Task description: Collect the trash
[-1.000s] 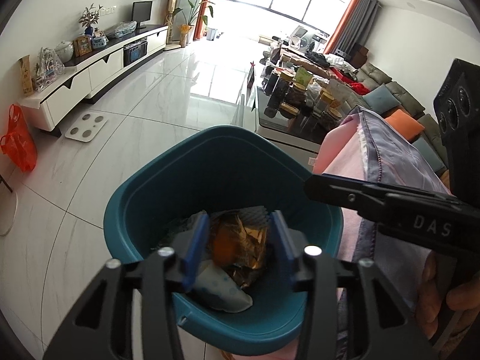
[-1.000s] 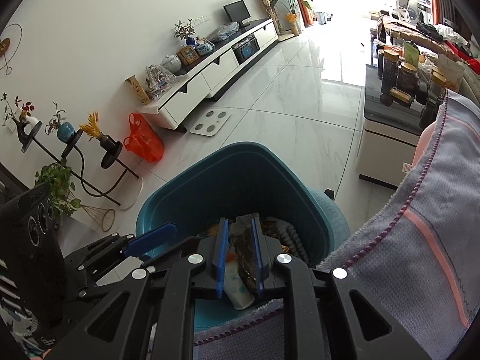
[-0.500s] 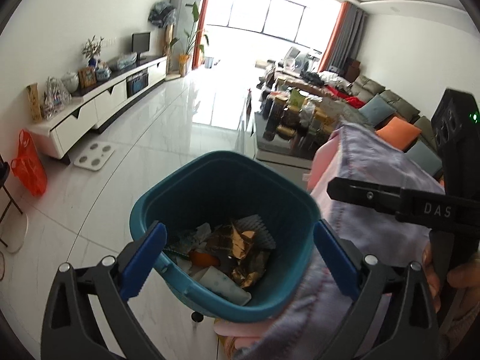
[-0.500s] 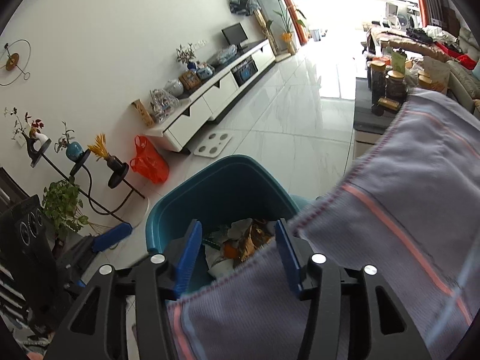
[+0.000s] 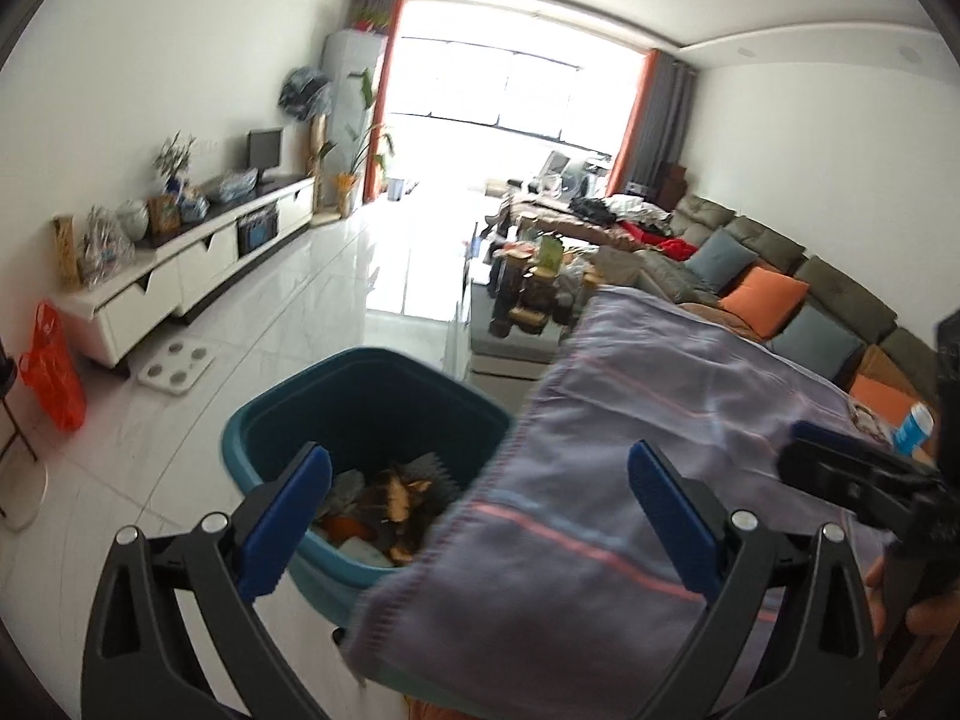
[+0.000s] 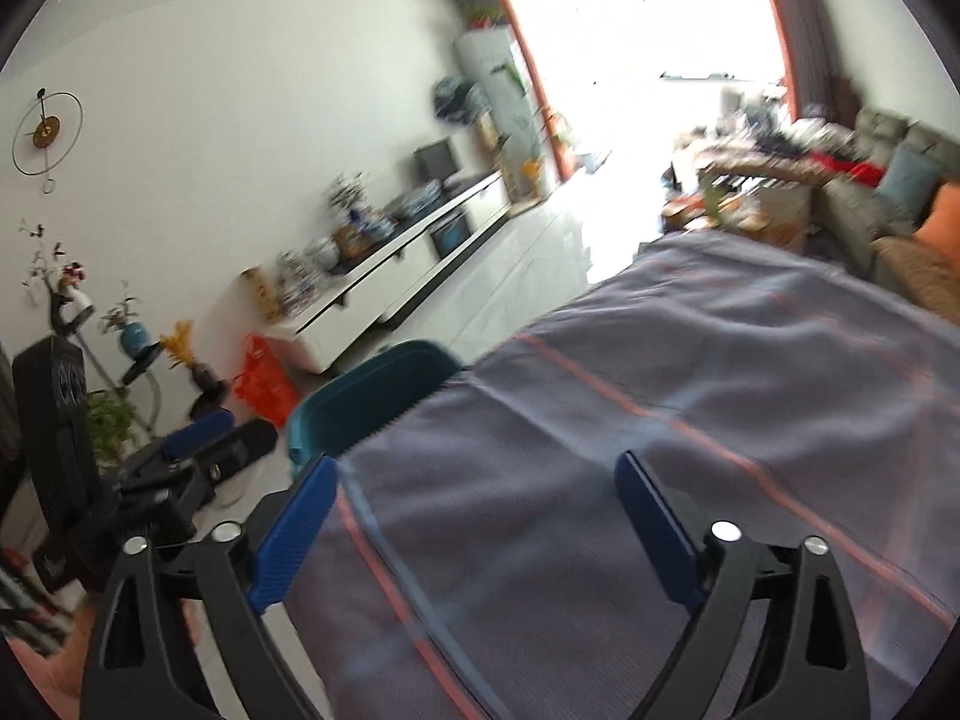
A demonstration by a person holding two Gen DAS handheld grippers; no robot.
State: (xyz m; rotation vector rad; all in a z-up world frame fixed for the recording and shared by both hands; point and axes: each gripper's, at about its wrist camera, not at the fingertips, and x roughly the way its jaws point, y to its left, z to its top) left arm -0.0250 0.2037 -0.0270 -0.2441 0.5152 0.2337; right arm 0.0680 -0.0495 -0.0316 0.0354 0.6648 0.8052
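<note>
Both hand-held grippers, the left hand-held gripper (image 5: 480, 516) released and the right hand-held gripper (image 6: 474, 516) opening wide, grasp nothing; the trash (image 5: 390, 498) lies in the teal bin (image 5: 360, 384) beside the blanket-covered desk (image 5: 660, 420); the blanket's hanging edge could snag a finger.

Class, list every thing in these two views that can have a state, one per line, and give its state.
teal bin: upright, no lid, trash inside
trash: lying in the bin's bottom
left hand-held gripper: open, empty
right hand-held gripper: jaws opening, nothing between them
striped blanket: spread flat, edge hanging beside the bin
orange bag: standing on the floor
</note>
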